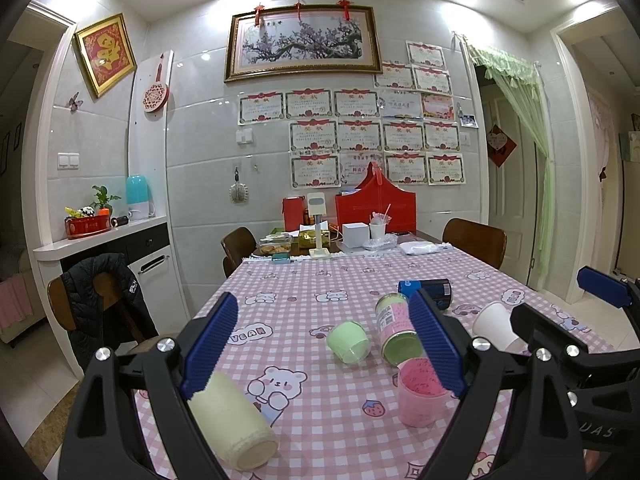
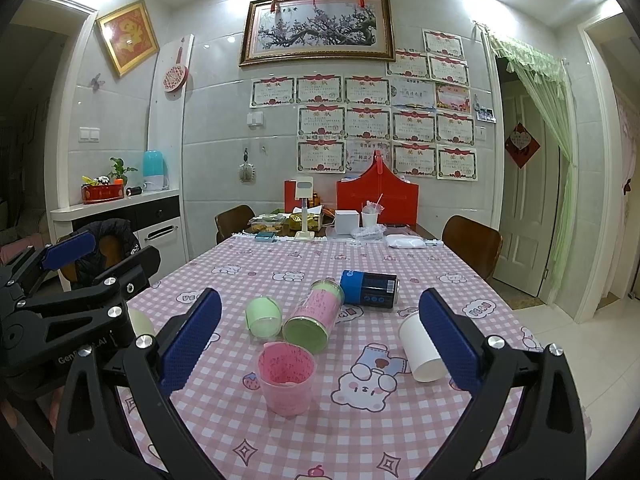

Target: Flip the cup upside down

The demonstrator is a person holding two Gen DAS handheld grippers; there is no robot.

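Observation:
A pink plastic cup (image 2: 285,380) stands upright, mouth up, on the pink checked tablecloth (image 2: 280,440); it also shows in the left wrist view (image 1: 420,394). My right gripper (image 2: 320,344) is open and empty, hovering above and just short of it. My left gripper (image 1: 324,350) is open and empty, with a cream cup (image 1: 234,426) lying on its side by its left finger. A white paper cup (image 2: 420,348) lies on its side by my right gripper's right finger, and a green cup (image 2: 263,317) lies on its side further back.
A pink-and-green can (image 2: 314,316) and a dark blue can (image 2: 370,283) lie on their sides behind the cups. Boxes, a red bag (image 2: 378,200) and food containers crowd the table's far end. Chairs stand around the table, one with a black jacket (image 1: 102,300).

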